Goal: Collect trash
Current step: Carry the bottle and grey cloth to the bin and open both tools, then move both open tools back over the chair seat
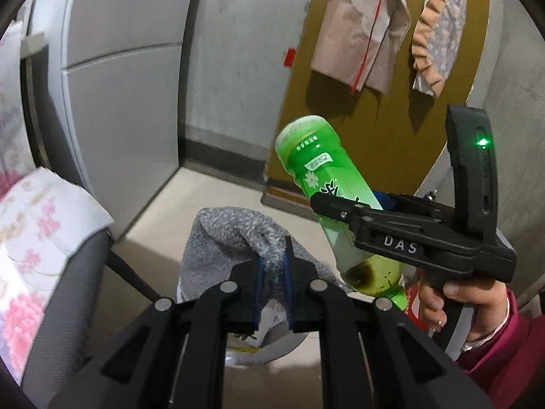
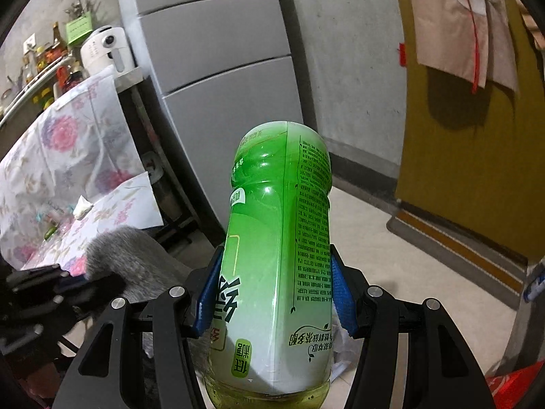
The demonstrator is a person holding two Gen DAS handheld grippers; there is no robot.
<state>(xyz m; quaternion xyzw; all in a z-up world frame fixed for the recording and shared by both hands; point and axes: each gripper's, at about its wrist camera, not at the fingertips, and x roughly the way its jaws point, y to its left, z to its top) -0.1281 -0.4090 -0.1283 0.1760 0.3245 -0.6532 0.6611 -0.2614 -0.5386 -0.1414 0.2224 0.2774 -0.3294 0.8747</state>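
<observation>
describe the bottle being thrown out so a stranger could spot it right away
Start at the tall grey cabinet by the concrete wall. In front of it, the right gripper holds a green plastic tea bottle upside down over the grey-speckled bag; nothing else here is bright green.

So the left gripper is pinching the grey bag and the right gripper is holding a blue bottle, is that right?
Not quite: the bottle in the right gripper is green, not blue, as the right wrist view shows. The left gripper is indeed pinching the grey bag.

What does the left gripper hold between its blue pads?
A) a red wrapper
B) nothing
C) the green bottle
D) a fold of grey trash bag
D: the left gripper pinches the grey trash bag; the green bottle sits in the right gripper.
</observation>
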